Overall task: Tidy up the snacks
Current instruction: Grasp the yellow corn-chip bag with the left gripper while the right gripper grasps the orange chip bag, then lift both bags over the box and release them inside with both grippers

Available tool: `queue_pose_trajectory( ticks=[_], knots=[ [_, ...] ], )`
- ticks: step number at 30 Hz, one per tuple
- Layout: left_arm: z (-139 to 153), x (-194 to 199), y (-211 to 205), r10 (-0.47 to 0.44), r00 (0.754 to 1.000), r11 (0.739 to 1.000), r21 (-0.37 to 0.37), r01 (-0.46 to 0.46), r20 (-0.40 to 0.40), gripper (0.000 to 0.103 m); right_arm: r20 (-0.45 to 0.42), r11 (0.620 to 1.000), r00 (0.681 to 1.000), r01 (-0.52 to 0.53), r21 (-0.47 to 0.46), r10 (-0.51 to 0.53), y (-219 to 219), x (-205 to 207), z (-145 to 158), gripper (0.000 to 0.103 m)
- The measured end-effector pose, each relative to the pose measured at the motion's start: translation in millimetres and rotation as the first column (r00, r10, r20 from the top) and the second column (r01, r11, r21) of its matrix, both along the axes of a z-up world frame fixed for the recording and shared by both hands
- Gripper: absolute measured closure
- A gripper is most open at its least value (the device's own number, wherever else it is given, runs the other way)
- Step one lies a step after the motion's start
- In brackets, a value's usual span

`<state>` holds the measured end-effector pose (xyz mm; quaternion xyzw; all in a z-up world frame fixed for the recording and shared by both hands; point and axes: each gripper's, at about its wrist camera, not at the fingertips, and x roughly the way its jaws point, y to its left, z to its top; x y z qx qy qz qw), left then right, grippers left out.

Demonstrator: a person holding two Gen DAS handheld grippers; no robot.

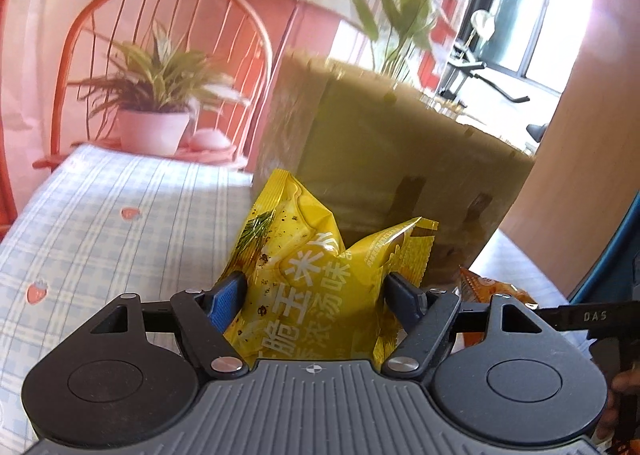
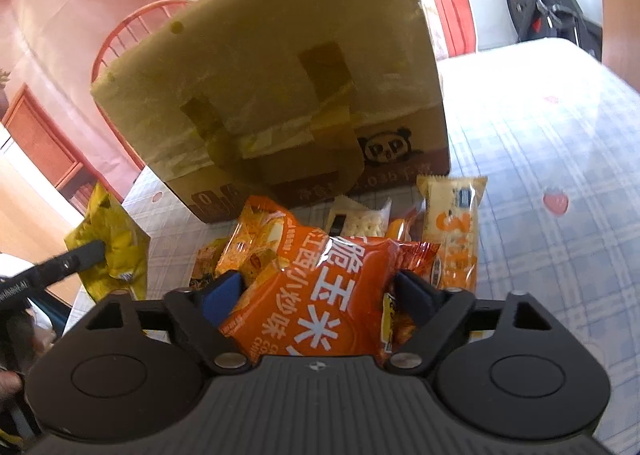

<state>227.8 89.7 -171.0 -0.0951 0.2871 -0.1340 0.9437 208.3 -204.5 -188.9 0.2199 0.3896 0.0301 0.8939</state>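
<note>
Left tongs [image 1: 316, 291] are clamping a yellow snack bag [image 1: 304, 275], holding it up off the bench [image 1: 100, 223] in front of the cardboard box [image 1: 392, 159]. Right tongs [image 2: 318, 291] are pinching an orange snack bag [image 2: 320, 307] — it is sitting atop a pile of cracker packs [image 2: 452, 227] on the bench just before the box. A potted plant [image 1: 156, 95] is standing on a red chair [image 1: 80, 31] at the bench's far edge.

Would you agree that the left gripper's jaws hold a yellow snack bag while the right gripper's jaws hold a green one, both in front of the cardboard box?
Not quite: the right gripper holds an orange snack bag, as the right wrist view shows. The left gripper does hold the yellow snack bag, before the cardboard box.
</note>
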Motion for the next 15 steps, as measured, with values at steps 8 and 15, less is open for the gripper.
queue_pose_trajectory(
  ticks=[8,15],
  knots=[
    [36,-11,-4,0.014,0.997,1.000,-0.004,-0.014,0.082,0.025,0.098,1.000,0.995,-0.022,0.011,0.021,-2,-2,23,0.023],
    [87,-13,-7,0.016,0.983,0.999,0.030,-0.022,0.185,0.025,0.211,0.999,0.977,-0.035,0.016,0.031,-8,-3,64,0.023]
  ],
)
